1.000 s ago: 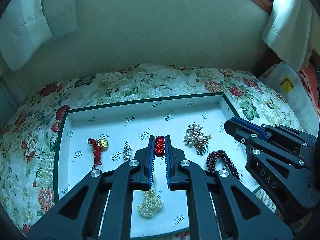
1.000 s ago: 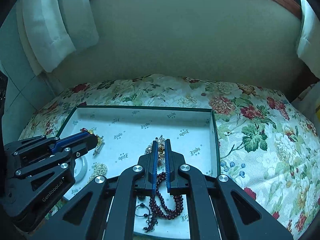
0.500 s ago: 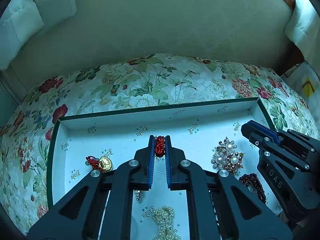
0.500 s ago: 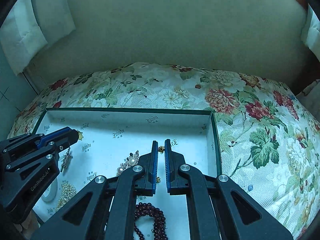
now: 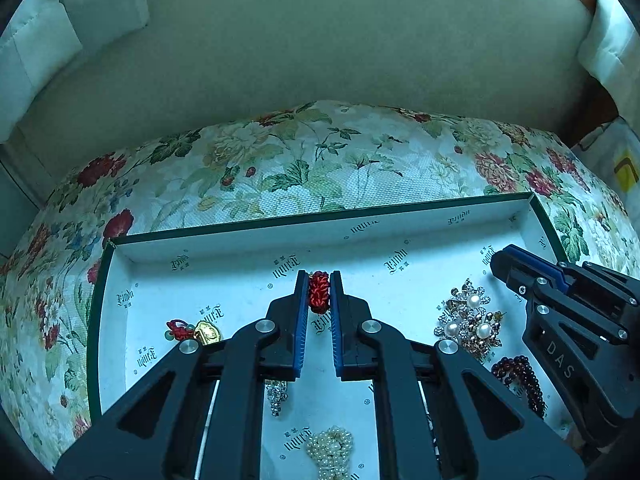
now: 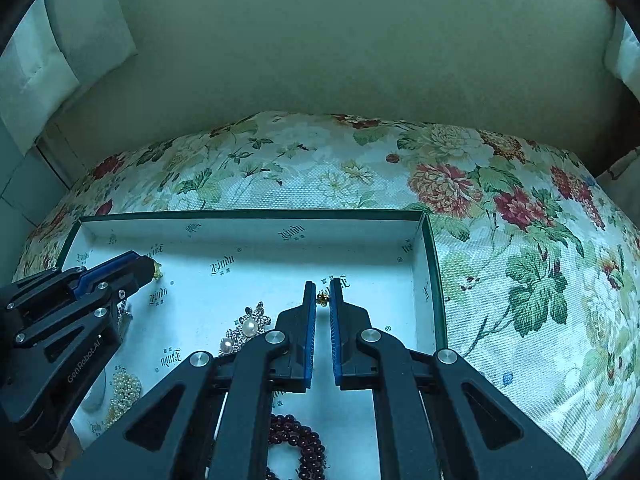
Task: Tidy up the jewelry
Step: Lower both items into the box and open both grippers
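My left gripper (image 5: 319,288) is shut on a red braided cord bracelet (image 5: 318,291) and holds it above the white box tray (image 5: 240,236). My right gripper (image 6: 322,297) is nearly shut with a small gold piece (image 6: 322,298) pinched at its tips over the tray's right part (image 6: 424,280). In the tray lie a gold charm on red cord (image 5: 200,331), a pearl and rhinestone brooch (image 5: 470,322), a dark red bead bracelet (image 5: 520,376), a pearl cluster (image 5: 330,450) and a small rhinestone piece (image 5: 277,394).
The tray sits on a floral cloth (image 6: 500,240) over a table against a plain wall. Curtains (image 5: 48,32) hang at both sides. The right gripper's body (image 5: 568,320) stands over the tray's right end in the left wrist view.
Both grippers have lifted and moved toward the tray's far side. The left one still carries the red cord bracelet. The right one has left the dark bead bracelet behind.
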{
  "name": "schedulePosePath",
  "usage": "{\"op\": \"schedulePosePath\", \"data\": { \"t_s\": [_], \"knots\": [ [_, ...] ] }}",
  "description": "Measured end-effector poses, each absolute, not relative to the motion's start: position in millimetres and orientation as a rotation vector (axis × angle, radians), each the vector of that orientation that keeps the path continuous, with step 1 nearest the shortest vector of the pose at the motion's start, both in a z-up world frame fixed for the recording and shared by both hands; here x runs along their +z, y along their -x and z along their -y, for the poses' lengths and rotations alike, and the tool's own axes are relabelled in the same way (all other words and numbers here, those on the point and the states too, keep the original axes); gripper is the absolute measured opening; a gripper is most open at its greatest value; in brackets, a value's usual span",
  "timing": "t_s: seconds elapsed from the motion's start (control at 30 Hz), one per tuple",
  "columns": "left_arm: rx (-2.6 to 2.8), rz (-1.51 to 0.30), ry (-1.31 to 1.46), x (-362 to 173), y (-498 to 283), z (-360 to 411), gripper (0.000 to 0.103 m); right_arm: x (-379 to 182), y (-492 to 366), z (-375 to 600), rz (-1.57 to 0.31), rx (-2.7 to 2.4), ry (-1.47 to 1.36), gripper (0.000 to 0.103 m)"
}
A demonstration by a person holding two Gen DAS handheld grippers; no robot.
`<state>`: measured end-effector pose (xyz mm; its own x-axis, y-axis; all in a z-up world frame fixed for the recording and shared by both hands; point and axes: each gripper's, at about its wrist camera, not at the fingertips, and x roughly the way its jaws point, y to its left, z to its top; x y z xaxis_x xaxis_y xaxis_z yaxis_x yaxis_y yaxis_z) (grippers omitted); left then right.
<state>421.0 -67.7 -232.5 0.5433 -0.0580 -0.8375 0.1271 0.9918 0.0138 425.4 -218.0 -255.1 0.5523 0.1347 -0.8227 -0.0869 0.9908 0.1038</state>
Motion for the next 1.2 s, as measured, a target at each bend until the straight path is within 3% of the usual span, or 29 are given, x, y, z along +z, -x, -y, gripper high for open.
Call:
{"op": "schedulePosePath", "data": {
  "t_s": [0.2, 0.33, 0.57, 0.63, 0.7, 0.77, 0.83, 1.1, 1.2],
  "knots": [
    [-0.102, -0.990, -0.077, -233.6, -422.2, 65.9, 0.010, -255.9, -426.2, 218.8, -0.980, 0.129, -0.061, 0.007],
    [-0.112, -0.999, -0.071, -235.3, -423.1, 64.6, 0.021, -256.5, -426.6, 219.2, -0.983, 0.127, -0.068, 0.008],
    [-0.119, -1.013, -0.078, -241.1, -422.1, 68.4, 0.022, -257.3, -427.0, 218.7, -0.986, 0.127, -0.071, 0.008],
    [-0.117, -1.013, -0.078, -241.1, -421.4, 68.5, 0.034, -257.7, -427.1, 218.6, -0.989, 0.127, -0.073, 0.009],
    [-0.110, -1.007, -0.074, -239.9, -420.7, 67.5, 0.039, -258.0, -427.0, 218.7, -0.990, 0.127, -0.077, 0.009],
    [-0.111, -1.008, -0.068, -239.0, -420.9, 66.9, 0.039, -258.0, -427.3, 218.8, -0.990, 0.128, -0.080, 0.016],
    [-0.111, -1.007, -0.069, -238.3, -420.5, 67.1, 0.040, -255.7, -426.5, 219.5, -0.979, 0.125, -0.086, 0.050],
    [-0.111, -0.998, -0.063, -235.6, -417.6, 67.3, 0.054, -253.0, -426.7, 218.6, -0.967, 0.117, -0.078, 0.053],
    [-0.101, -1.001, -0.057, -235.7, -417.8, 66.0, 0.060, -253.4, -426.7, 219.3, -0.968, 0.112, -0.080, 0.060]
  ]
}}
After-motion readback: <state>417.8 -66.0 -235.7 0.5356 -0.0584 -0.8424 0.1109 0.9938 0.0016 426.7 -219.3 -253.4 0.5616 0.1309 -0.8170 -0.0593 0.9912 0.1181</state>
